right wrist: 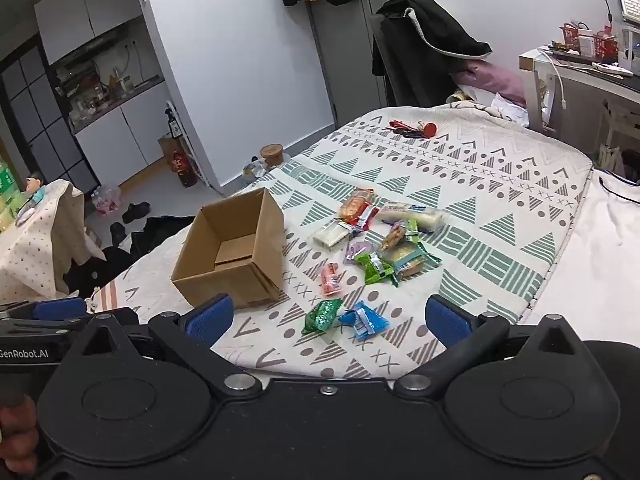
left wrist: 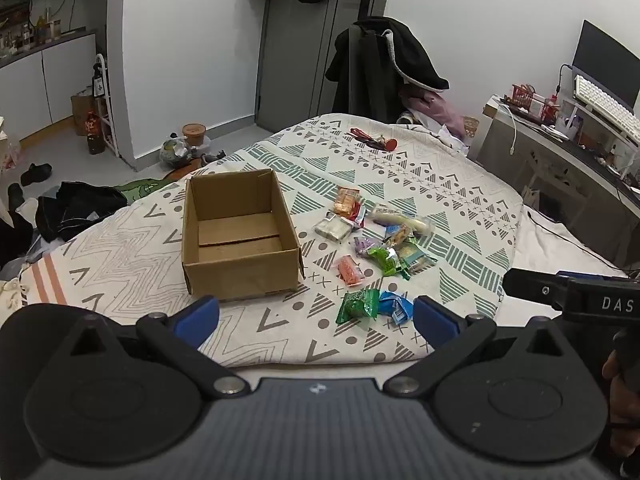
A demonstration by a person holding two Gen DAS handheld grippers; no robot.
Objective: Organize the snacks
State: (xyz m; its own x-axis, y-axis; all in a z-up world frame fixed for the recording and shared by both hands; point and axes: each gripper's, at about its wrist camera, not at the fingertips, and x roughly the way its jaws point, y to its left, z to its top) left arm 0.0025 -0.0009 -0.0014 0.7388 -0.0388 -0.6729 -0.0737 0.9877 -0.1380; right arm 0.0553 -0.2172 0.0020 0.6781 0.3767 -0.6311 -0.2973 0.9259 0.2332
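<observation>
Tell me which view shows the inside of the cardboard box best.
The left wrist view: it looks down into the box, showing its whole bare floor. The right wrist view sees the box from the side, so a wall hides part of the floor.

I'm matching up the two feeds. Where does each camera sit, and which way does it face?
Left wrist: on the left claw, facing forward over the bed at the cardboard box and snacks; the right claw and a hand show at right.
Right wrist: on the right claw, same direction; left claw at left.
Shared: box, snacks, bedspread.
</observation>
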